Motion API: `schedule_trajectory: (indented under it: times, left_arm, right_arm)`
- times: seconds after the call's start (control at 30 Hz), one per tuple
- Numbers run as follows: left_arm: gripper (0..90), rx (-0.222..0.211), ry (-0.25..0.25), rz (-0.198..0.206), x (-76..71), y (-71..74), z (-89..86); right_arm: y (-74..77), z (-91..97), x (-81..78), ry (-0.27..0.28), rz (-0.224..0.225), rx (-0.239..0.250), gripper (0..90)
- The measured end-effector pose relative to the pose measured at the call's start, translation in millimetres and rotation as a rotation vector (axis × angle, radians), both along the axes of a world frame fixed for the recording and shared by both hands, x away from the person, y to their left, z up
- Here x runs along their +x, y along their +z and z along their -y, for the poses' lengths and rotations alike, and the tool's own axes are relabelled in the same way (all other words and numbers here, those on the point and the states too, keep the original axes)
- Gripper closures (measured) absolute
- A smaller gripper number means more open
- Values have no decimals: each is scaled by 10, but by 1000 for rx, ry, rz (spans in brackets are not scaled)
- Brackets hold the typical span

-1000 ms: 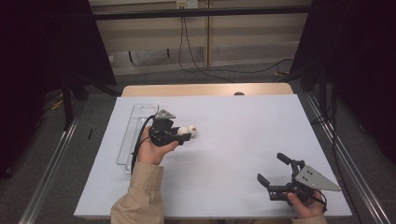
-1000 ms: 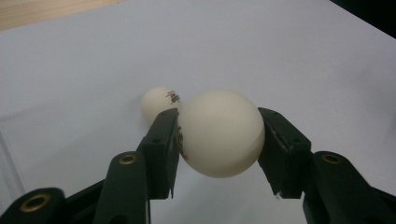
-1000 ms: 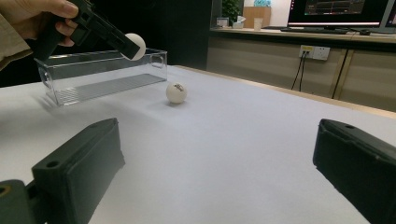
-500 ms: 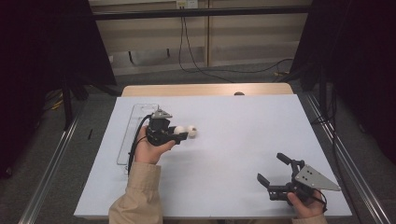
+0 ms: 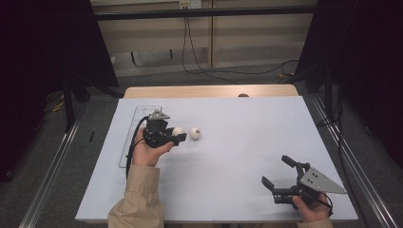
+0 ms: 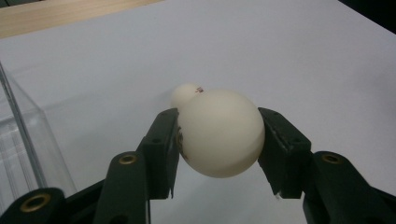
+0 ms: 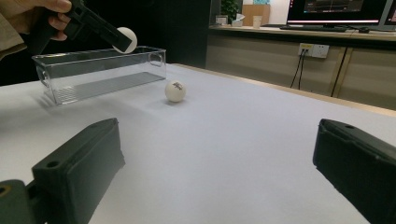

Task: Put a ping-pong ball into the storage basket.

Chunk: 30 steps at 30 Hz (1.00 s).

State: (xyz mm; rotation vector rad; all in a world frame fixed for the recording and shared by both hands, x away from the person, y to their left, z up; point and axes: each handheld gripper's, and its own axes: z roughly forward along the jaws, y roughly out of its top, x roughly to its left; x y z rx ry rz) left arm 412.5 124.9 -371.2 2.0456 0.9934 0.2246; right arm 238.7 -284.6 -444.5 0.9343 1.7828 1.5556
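Pinching one white ball (image 6: 219, 133), left gripper (image 5: 177, 137) jaws hover; right gripper view shows it above the clear bin (image 7: 100, 77).

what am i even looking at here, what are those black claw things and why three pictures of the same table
A person sits at a white table and holds a hand tool in each hand; each tool ends in two black fingers that squeeze together. The high view looks down from above. The other two pictures come from small cameras riding on the tools, looking along their fingers.

The left gripper is shut on a white ball, lifted off the table beside a clear plastic box. A second white ball lies on the table just past it. The right gripper rests near the table's front right corner with its fingers wide apart and nothing between them.
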Motion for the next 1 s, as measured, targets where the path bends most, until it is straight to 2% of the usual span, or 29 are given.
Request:
schedule_trajectory:
  times: [0.5, 0.7, 1.0]
  left_arm:
    - [510, -7, 28, 9, -1, 42, -120]
    - [511, 4, 29, 7, 7, 32, -119]
    - [510, -1, 33, 2, 8, 41, -116]
  right_arm:
    - [3, -14, 2, -4, -8, -4, 6]
    - [-1, -9, 6, -6, -10, -3, 4]
    - [1, 6, -3, -4, -12, -3, 5]
